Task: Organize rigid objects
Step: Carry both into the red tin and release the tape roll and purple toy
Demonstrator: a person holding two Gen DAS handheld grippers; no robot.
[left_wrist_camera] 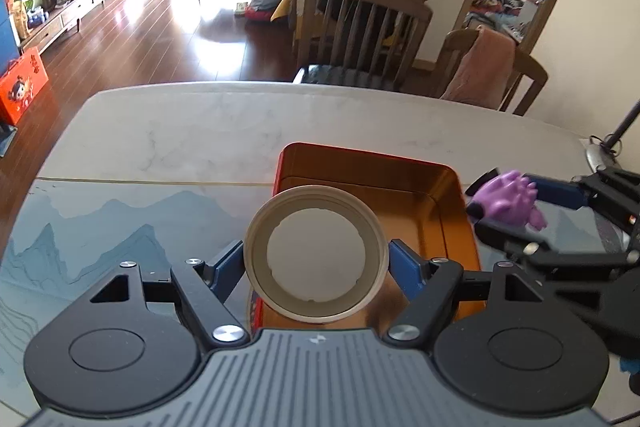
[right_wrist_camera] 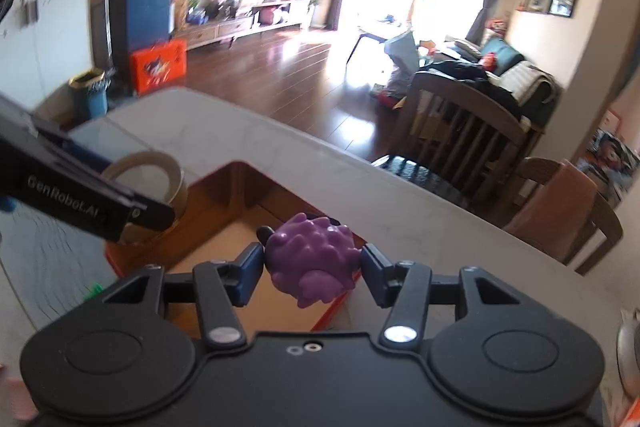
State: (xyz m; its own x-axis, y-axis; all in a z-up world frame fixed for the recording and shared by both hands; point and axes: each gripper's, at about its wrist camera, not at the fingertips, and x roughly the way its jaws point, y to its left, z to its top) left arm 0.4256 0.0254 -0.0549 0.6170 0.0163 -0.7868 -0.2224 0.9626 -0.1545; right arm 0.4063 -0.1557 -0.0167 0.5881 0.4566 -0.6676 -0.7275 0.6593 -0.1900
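Observation:
My left gripper (left_wrist_camera: pixel 316 259) is shut on a roll of tape (left_wrist_camera: pixel 316 255), a beige ring held over the near left part of an orange tin box (left_wrist_camera: pixel 452 195). My right gripper (right_wrist_camera: pixel 313 264) is shut on a purple bumpy toy (right_wrist_camera: pixel 310 259) and holds it above the box (right_wrist_camera: pixel 224 195). From the left wrist view the right gripper (left_wrist_camera: pixel 508 205) hovers just past the box's right edge with the purple toy (left_wrist_camera: pixel 508 197). From the right wrist view the left gripper and tape roll (right_wrist_camera: pixel 148 167) are at the box's left side.
The box sits on a white marble table (left_wrist_camera: pixel 180 123) with a blue landscape mat (left_wrist_camera: pixel 100 227) on its near left part. Wooden chairs (left_wrist_camera: pixel 360 23) stand past the far edge. A lamp base (left_wrist_camera: pixel 600 155) is at the far right. A small green item (right_wrist_camera: pixel 94 290) lies left of the box.

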